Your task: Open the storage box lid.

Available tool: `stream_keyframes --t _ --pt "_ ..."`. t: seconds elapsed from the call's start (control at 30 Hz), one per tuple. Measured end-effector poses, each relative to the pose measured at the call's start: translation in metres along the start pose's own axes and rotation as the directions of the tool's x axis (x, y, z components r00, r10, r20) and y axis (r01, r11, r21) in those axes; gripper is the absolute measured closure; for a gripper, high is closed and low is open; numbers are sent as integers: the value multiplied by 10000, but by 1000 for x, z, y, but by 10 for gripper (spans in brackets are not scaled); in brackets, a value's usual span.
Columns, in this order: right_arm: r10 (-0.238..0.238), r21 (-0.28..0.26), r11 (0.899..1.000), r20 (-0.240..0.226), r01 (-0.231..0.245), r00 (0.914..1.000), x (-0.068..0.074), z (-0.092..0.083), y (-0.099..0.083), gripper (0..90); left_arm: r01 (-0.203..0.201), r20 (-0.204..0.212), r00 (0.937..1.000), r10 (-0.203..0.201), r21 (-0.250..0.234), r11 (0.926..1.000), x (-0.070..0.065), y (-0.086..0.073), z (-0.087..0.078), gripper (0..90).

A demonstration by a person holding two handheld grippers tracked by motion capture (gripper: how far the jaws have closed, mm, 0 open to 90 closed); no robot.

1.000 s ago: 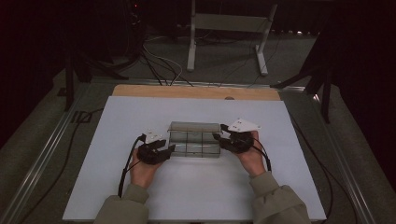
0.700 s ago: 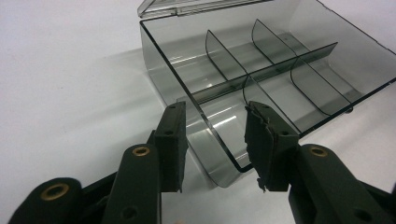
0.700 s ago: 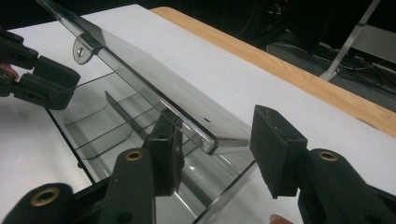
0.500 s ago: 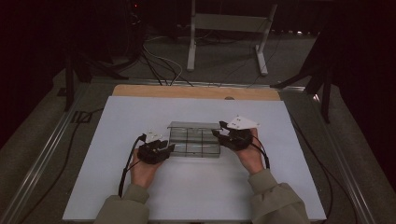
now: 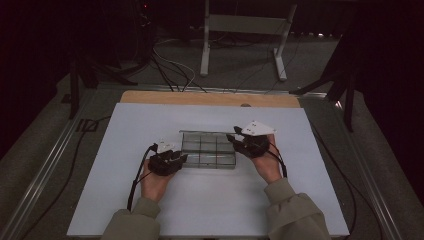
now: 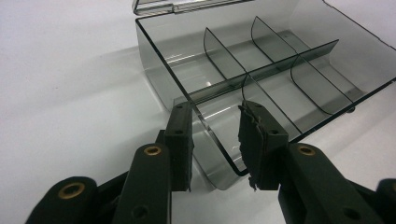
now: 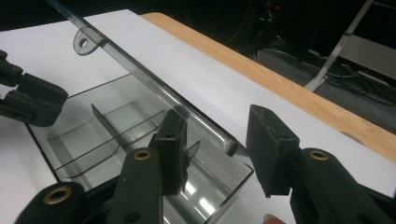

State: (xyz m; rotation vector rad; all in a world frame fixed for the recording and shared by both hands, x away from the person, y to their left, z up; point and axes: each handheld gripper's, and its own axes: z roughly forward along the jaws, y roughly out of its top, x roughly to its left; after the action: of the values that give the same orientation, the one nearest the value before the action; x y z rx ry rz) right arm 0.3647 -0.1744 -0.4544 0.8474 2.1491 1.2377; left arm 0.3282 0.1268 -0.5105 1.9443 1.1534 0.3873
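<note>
A smoky clear plastic compartment box (image 5: pixel 207 150) lies on the white table top (image 5: pixel 125 130), its lid (image 7: pixel 140 79) raised at the far side. My left gripper (image 5: pixel 182 157) is at the box's near left corner. In the left gripper view the jaws (image 6: pixel 217 140) straddle the corner wall (image 6: pixel 210 135) with gaps on both sides; they have just been closing. My right gripper (image 5: pixel 235 140) is at the box's right end. Its jaws (image 7: pixel 219 149) have also been closing and stand apart, one inside the box (image 7: pixel 93 135) and one outside, the lid's edge between them untouched.
A wooden strip (image 5: pixel 210 98) borders the table's far edge. Beyond it stand a metal frame (image 5: pixel 242 45) and loose cables (image 5: pixel 170 65) on the floor. Dividers (image 6: pixel 271 65) split the box into several empty cells. The left gripper (image 7: pixel 28 100) shows far left in the right gripper view.
</note>
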Motion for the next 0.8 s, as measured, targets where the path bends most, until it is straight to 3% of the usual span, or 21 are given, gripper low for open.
stream_keyframes --t 0.8 --pt "977 -281 9948 93 -975 9952 -18 13 7 600 -58 -66 10000 58 -7 10000 -1 0 0 660"
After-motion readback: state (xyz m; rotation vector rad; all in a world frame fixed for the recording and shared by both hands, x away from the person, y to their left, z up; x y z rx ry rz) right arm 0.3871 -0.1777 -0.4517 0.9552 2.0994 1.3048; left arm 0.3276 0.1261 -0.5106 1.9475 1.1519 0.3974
